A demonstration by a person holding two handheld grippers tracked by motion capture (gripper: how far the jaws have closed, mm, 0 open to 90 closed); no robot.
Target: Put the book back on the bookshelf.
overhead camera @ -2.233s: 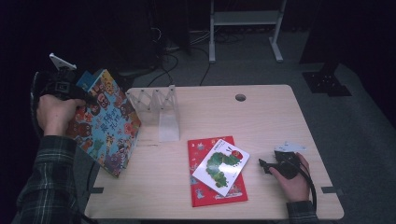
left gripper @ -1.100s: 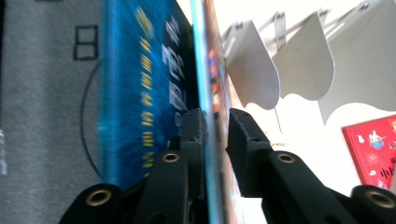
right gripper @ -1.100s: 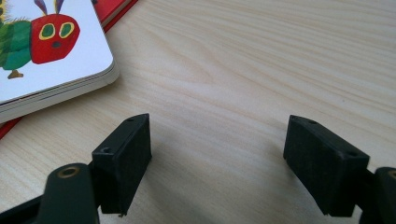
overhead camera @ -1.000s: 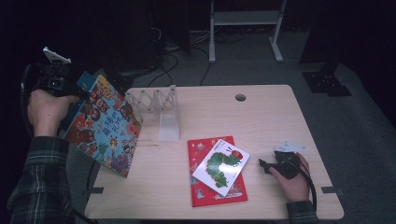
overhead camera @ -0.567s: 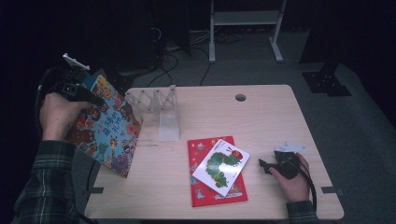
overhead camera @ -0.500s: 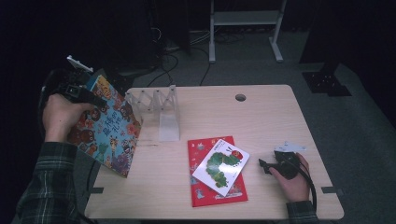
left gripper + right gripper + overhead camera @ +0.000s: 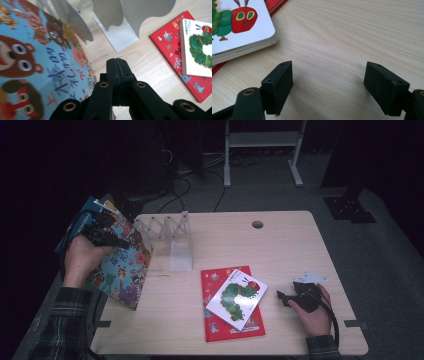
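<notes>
Nearest the person's edge of the table (image 7: pixel 280 250), R side: right gripper (image 7: pixel 328 87) rests low on the wood, jaws wide apart w/ nothing btwn them.

Just L of it, a white caterpillar board book (image 7: pixel 236 297) lies on a red book (image 7: pixel 215 275). Small print by the caterpillar's head is too small to read.

L edge of table: the blue picture book (image 7: pixel 120 275), bears on the cover, stands tilted w/ its lower corner past the table edge. The left gripper (image 7: pixel 117 67) is at its top, jaws pressed tight together, no gap. The cover lies along their L side; can't tell if an edge is pinched.

Handling, my guess: thin, light, glossy, so slippery and floppy if held by one corner. Better to grip near the spine, mid top edge.

Its big blue title is in E. Asian characters; can't read it reliably.

Beyond it stands a white expanding book rack (image 7: pixel 172 235), slots empty.
</notes>
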